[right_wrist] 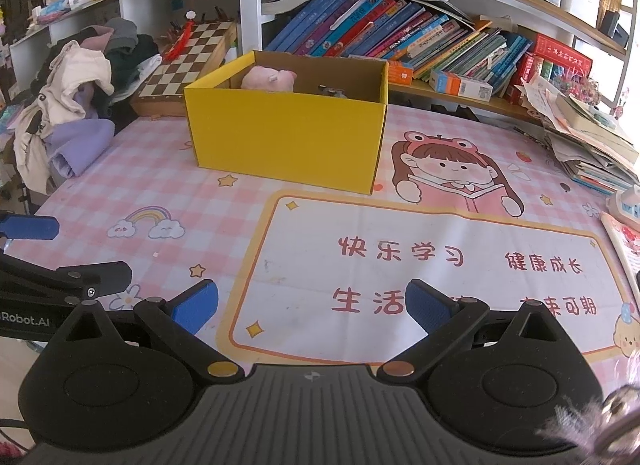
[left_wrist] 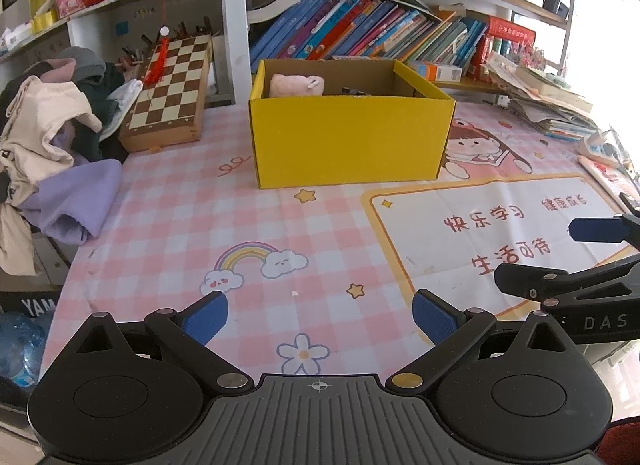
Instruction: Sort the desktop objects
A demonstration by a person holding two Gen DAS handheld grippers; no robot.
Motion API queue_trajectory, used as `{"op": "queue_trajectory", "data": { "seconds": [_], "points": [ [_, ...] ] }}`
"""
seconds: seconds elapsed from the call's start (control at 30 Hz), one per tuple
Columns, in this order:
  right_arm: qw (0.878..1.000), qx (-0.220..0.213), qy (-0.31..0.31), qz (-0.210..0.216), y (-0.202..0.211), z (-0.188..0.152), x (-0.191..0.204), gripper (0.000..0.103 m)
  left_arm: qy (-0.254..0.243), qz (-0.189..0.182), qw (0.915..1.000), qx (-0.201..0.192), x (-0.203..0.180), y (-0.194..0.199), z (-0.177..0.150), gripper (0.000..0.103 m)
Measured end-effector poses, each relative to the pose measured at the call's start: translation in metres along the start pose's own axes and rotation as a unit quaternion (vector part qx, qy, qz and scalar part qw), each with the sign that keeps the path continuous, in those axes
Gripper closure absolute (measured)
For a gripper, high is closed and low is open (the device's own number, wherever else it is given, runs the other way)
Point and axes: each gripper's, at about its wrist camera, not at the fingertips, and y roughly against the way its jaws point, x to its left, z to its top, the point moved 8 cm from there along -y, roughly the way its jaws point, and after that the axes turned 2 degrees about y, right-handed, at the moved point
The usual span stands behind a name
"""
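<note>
Yellow cardboard box [left_wrist: 348, 141], open-topped, upright on the pink checked desk mat [left_wrist: 168, 217], toward the far middle of the desk. Inside, at the box's far left, a pink plush toy [left_wrist: 296, 85]; beside it a small dark object [left_wrist: 354, 91], too hidden to identify. No loose item visible on the open mat in front of the box.

Left gripper [left_wrist: 320, 315] low over the near edge of the mat, jaws spread wide, nothing between the blue pads [left_wrist: 206, 317]. Right gripper [right_wrist: 312, 305] just beside it on the right, likewise wide apart and empty, above the mat's printed white panel.

Around the box: chessboard [left_wrist: 170, 85] and heaped clothes [left_wrist: 56, 137] at left, slanted row of books [left_wrist: 360, 31] behind, paper stack [left_wrist: 548, 101] at right.

Likely step: between placements, or sorting nearly complete. Next move, if any: locating a remaining object at the desk margins, closing on it, and carrying it over the box rim.
</note>
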Motion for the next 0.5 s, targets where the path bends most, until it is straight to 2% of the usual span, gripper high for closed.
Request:
{"op": "queue_trajectory", "data": {
  "seconds": [0.5],
  "points": [
    [1.000, 0.004, 0.002, -0.005, -0.0053, 0.0016, 0.0001, 0.001, 0.000, 0.011, 0.9999, -0.005, 0.0028, -0.0053, 0.0032, 0.002]
  ]
}}
